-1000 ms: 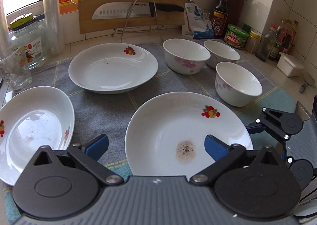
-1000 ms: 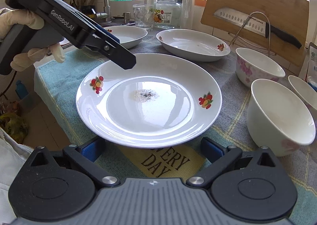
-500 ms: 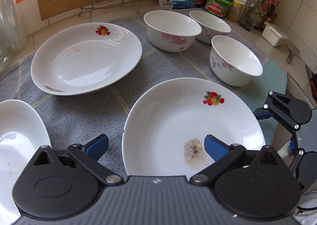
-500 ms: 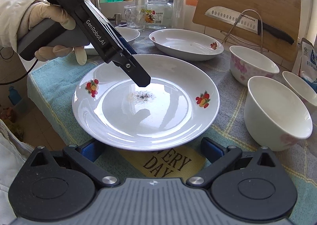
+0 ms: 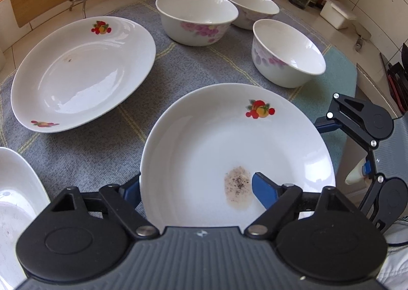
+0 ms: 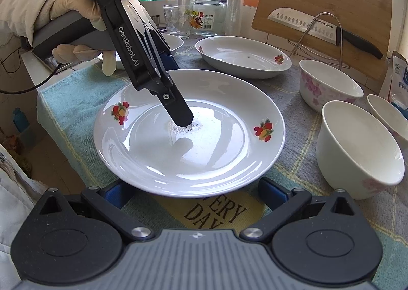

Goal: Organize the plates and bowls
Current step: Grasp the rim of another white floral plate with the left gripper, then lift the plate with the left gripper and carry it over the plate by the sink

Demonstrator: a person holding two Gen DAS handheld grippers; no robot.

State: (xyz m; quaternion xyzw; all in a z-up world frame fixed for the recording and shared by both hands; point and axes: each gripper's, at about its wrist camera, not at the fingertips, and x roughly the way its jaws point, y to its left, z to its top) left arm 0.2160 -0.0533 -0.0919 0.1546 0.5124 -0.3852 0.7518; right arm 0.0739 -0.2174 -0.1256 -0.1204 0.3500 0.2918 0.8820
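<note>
Three plates lie on the towel: the near plate sits in front with a speckled stain, a second plate behind it, and a third is cut off at the frame edge. The left gripper has just been closing across the near plate's rim, one finger inside and one largely hidden beneath; whether the pads press cannot be told. The right gripper stands wide apart, holding nothing, the plate's edge hiding its fingertips.

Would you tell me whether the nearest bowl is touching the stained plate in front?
Apart. The right wrist view shows a strip of grey cloth between the stained plate and the nearest bowl.
</note>
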